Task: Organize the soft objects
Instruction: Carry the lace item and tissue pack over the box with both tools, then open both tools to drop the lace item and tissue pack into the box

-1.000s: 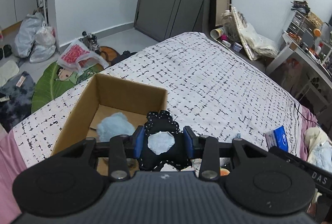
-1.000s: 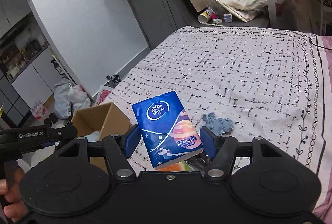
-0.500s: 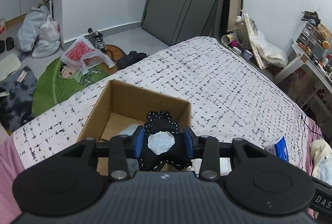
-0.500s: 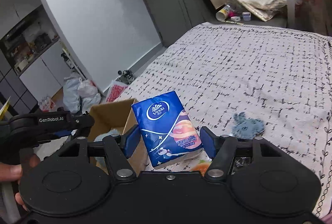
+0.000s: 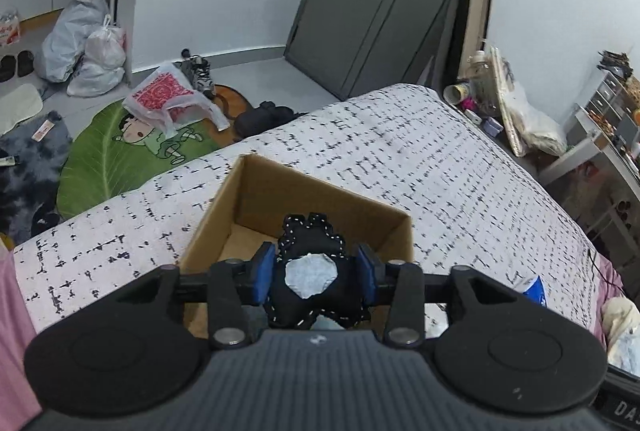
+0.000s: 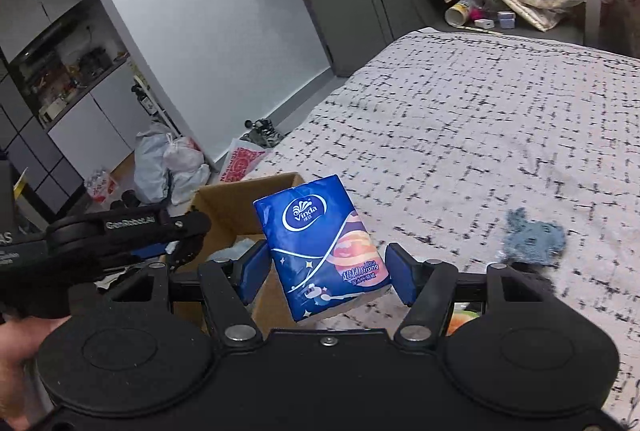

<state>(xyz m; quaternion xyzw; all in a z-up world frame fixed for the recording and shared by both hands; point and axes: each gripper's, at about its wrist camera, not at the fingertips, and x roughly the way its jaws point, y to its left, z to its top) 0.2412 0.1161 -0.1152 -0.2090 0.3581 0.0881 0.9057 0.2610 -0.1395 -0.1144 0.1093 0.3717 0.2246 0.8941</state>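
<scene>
Left claw now over the box, jaws just easing apart around the black toy, right claw nearer the box, clamped on tissue pack.

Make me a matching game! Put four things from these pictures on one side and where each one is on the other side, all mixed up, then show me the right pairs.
Things:
1. black stuffed toy
2. blue tissue pack
3. cardboard box
4. small blue cloth

Places:
A. lying loose on the bedspread
B. between the right tongs
C. standing open on the bed
D. between the left tongs, above the box

Pairs: 1-D, 2-B, 3-C, 4-A
</scene>
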